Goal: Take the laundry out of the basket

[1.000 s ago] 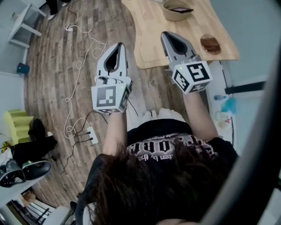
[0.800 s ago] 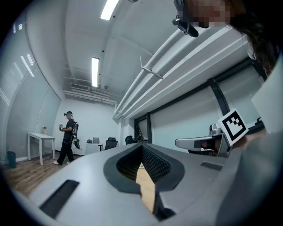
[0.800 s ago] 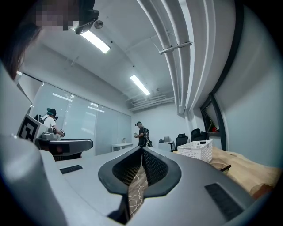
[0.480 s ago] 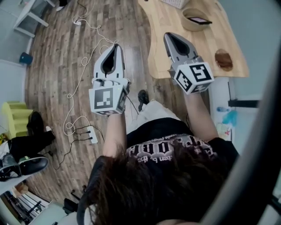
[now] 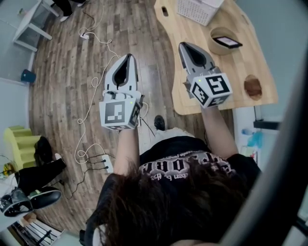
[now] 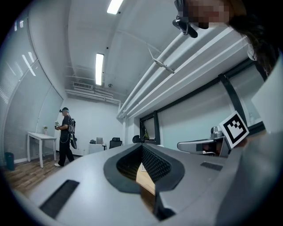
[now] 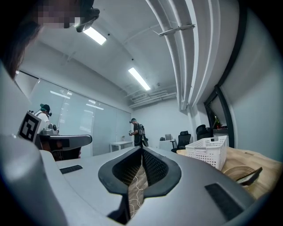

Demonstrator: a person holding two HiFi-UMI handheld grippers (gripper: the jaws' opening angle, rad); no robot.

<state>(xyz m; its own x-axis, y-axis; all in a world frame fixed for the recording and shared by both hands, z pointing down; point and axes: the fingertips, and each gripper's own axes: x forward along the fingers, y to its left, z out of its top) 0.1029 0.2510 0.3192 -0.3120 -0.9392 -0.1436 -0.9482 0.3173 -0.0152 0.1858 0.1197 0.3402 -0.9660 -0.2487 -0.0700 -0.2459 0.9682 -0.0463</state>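
A white perforated laundry basket stands at the far end of the light wooden table; the right gripper view shows this basket ahead on the right. Its inside is hidden and I see no laundry. My right gripper hovers over the table's near left part, shut and empty, its tips meeting. My left gripper hangs over the wooden floor left of the table, jaws also shut with nothing between them. Both point roughly level and forward.
A round bowl holding a phone and a brown round item sit on the table's right side. White cables and a power strip lie on the floor at left. People stand far off.
Both grippers have travelled forward with the person. The table now lies nearer and lower in the head view, and the white basket has come into sight at the top.
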